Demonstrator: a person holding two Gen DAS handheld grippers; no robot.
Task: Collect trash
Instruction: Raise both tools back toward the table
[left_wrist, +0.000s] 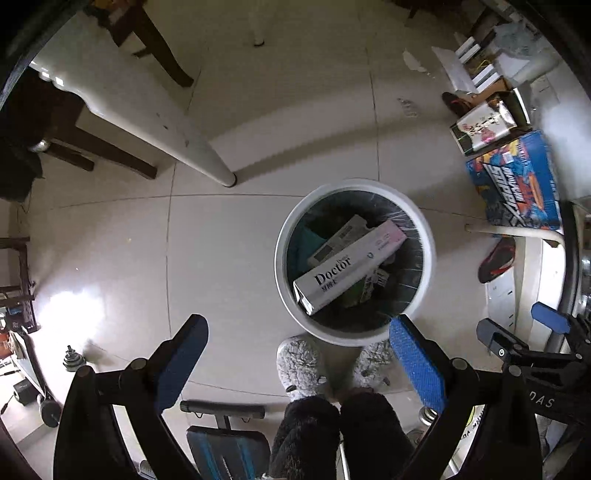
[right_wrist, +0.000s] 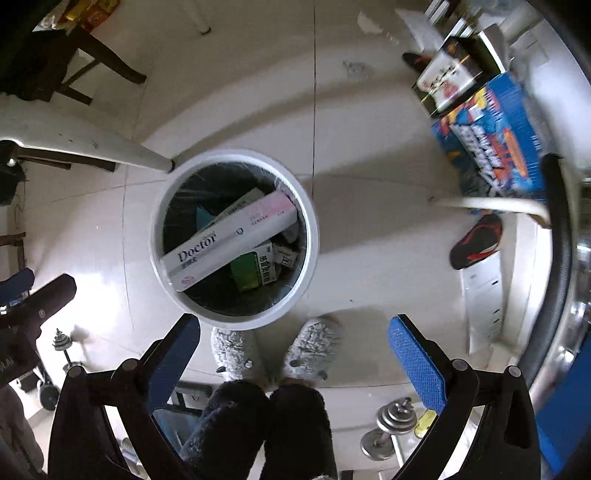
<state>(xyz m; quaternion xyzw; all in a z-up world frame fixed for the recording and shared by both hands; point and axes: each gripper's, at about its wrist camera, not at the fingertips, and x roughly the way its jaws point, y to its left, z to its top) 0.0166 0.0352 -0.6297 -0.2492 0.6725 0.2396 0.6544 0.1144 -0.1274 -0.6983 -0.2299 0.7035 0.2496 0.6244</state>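
From the left wrist camera, the left gripper (left_wrist: 299, 334) hangs above the pale tiled floor (left_wrist: 110, 251) with its blue-padded jaws spread wide and nothing between them. Just beyond the right-hand pad stands the round white trash bin with a black liner (left_wrist: 426, 266), and inside it a long white "Doctor" carton (left_wrist: 347, 267) lies slanted across other packaging. Near the bin's near rim are the person's grey fuzzy slippers (left_wrist: 301, 365). A white desk leg (left_wrist: 207, 157) meets the floor to the bin's far left, and a blue printed cardboard box (left_wrist: 517, 177) sits to the far right. The right gripper (left_wrist: 524, 325) shows at the right edge. From the right wrist camera, the right gripper (right_wrist: 293, 332) is likewise wide open and empty, the bin (right_wrist: 314, 229) lying beyond its left pad, the carton (right_wrist: 229, 240) leaning from rim to rim over a green packet (right_wrist: 245, 271). A black and red shoe (right_wrist: 476, 242) lies to the right, and steel dumbbells (right_wrist: 391, 424) rest near the right pad.
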